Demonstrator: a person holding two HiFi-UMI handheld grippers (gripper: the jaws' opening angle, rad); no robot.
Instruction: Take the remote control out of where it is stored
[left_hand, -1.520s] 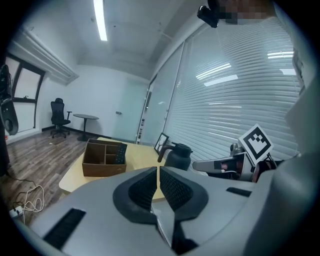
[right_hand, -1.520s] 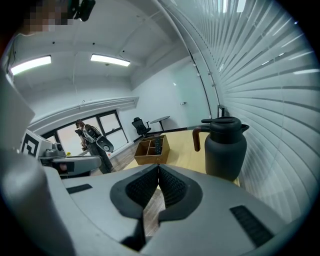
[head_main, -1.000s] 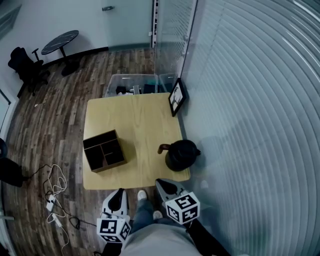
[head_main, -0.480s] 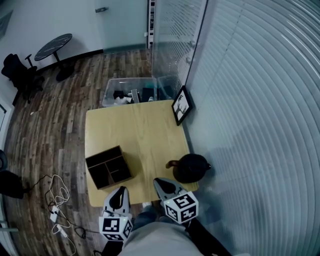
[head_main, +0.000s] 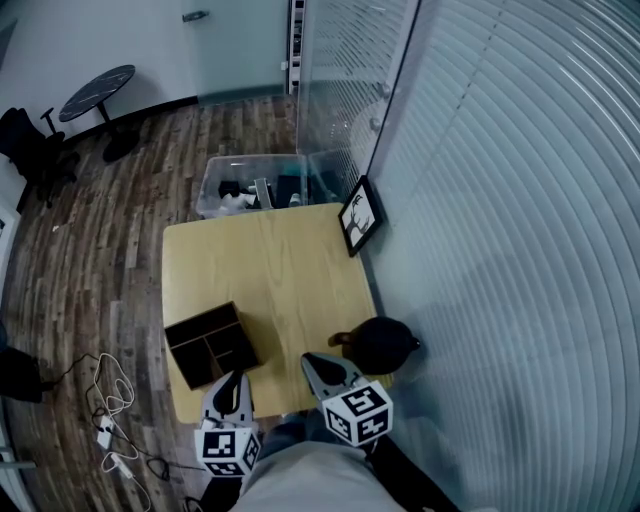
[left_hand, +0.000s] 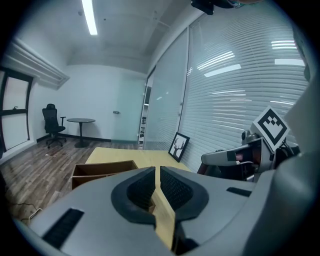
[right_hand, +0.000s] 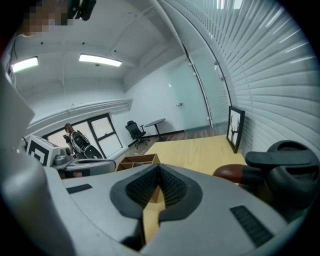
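Observation:
A dark brown wooden organiser box (head_main: 210, 345) with open compartments sits at the near left of the light wooden table (head_main: 270, 270). No remote control shows in any view, and the box's compartments look dark inside. My left gripper (head_main: 234, 380) hangs at the table's near edge just in front of the box, shut with nothing between its jaws. My right gripper (head_main: 313, 361) is beside it, left of a black kettle (head_main: 382, 343), and is also shut and empty. The box (left_hand: 99, 170) lies just ahead in the left gripper view.
A framed picture (head_main: 358, 215) leans against the blinds-covered glass wall at the table's far right. A clear plastic bin (head_main: 255, 185) of items stands on the floor behind the table. Cables (head_main: 110, 400) lie on the floor to the left. A round table (head_main: 95, 90) and an office chair (head_main: 25, 135) stand far back.
The view has moved toward the table. The box and kettle now sit closer to both grippers, whose tips reach over the table's near edge. Both grippers stay shut.

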